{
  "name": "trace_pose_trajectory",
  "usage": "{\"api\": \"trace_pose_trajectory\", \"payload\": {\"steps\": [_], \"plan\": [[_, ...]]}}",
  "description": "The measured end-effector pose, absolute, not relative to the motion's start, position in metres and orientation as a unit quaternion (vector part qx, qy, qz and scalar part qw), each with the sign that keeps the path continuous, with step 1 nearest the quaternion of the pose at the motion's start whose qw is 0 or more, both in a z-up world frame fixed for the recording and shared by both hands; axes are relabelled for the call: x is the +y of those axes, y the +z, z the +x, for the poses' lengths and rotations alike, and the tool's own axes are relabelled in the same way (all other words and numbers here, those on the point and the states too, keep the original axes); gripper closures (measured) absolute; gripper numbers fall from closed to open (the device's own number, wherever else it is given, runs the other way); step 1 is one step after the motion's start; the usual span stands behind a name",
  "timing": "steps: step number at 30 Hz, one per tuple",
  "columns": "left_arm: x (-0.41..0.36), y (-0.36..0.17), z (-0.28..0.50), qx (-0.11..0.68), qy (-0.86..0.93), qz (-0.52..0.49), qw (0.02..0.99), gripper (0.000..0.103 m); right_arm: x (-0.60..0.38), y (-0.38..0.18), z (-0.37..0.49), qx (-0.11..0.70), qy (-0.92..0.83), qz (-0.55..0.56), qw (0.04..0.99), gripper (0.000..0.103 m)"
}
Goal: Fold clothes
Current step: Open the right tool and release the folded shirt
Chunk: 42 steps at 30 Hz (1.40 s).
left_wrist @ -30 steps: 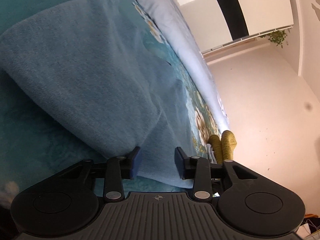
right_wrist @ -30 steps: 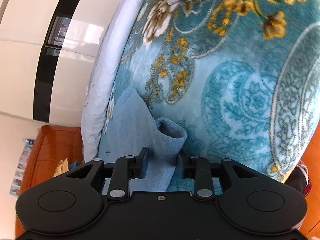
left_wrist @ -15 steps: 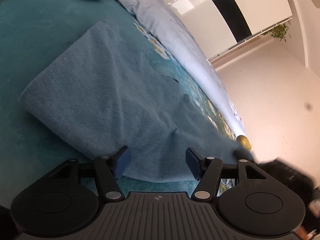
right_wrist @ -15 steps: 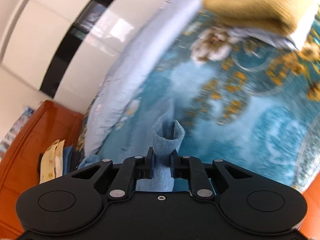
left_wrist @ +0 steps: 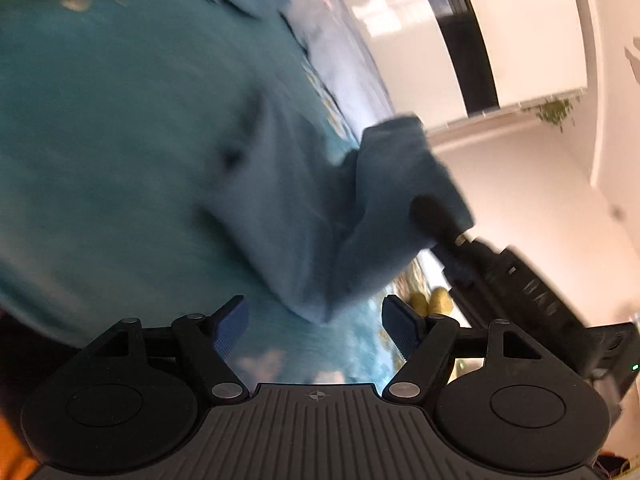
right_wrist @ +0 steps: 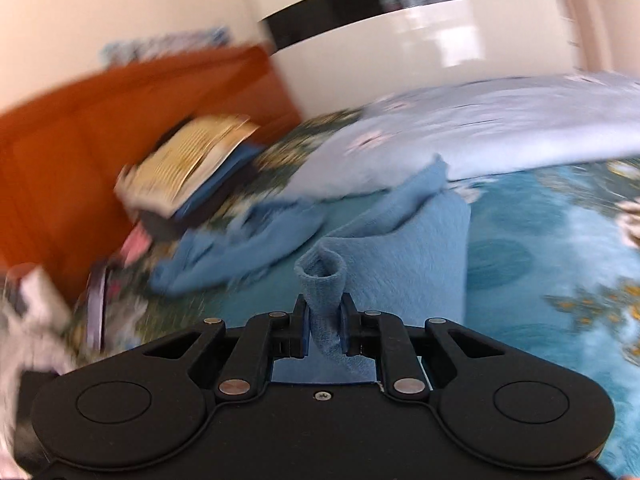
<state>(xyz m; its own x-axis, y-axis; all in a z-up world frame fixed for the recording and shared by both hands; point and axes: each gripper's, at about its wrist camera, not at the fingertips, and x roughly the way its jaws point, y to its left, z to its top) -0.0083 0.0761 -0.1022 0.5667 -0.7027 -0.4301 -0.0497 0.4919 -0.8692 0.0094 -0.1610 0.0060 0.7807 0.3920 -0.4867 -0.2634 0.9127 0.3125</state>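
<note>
On the teal patterned bedspread (left_wrist: 100, 128) lay the light blue terry towel (left_wrist: 280, 208), one corner now lifted off it, unlike a second earlier. Your right gripper (right_wrist: 323, 316) stayed clenched on that bunched corner, while your left gripper (left_wrist: 316, 326) had just been opening, nothing between its pads.

A light blue fleecy cloth (right_wrist: 424, 256) lies partly spread on the teal patterned bed (right_wrist: 560, 248). One bunched corner (left_wrist: 404, 168) is raised off the bed, the fabric draping down from it in soft folds.
</note>
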Motion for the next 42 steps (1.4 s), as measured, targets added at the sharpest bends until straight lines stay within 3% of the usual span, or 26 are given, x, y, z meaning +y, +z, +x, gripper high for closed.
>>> {"api": "trace_pose_trajectory", "payload": {"steps": [6,8,10,15,22,25,28,30,34,42], "plan": [[0.112,-0.119,-0.013,0.406,-0.156,-0.499,0.749,0.031,-0.115,-0.024,0.016,0.345,0.209,0.050,0.914,0.084],[0.118,-0.116,-0.014,0.403,-0.147,-0.490,0.759,0.030,-0.105,-0.031,0.017,0.359,0.212,0.038,0.908,0.080],[0.122,-0.114,-0.014,0.405,-0.138,-0.476,0.769,0.030,-0.099,-0.032,0.014,0.359,0.221,0.027,0.906,0.068],[0.135,-0.112,-0.021,0.396,-0.116,-0.471,0.780,0.030,-0.093,-0.026,0.003,0.350,0.261,0.012,0.899,0.056],[0.144,-0.066,-0.019,0.340,-0.129,-0.431,0.826,0.030,-0.136,-0.012,-0.003,0.349,0.277,0.124,0.887,0.055],[0.133,-0.038,-0.011,0.311,-0.180,-0.424,0.831,0.022,-0.173,-0.006,0.000,0.332,0.227,0.187,0.896,0.055],[0.098,-0.017,0.005,0.297,-0.246,-0.407,0.828,0.019,-0.199,-0.007,0.003,0.328,0.168,0.215,0.904,0.054],[0.071,-0.014,0.018,0.309,-0.270,-0.393,0.823,0.019,-0.210,-0.011,0.005,0.335,0.148,0.230,0.902,0.055],[0.036,-0.035,0.035,0.346,-0.253,-0.370,0.824,0.023,-0.211,-0.020,0.006,0.350,0.152,0.234,0.894,0.074],[0.051,-0.091,0.037,0.405,-0.184,-0.416,0.793,0.027,-0.207,-0.041,0.010,0.383,0.167,0.224,0.880,0.084]]}}
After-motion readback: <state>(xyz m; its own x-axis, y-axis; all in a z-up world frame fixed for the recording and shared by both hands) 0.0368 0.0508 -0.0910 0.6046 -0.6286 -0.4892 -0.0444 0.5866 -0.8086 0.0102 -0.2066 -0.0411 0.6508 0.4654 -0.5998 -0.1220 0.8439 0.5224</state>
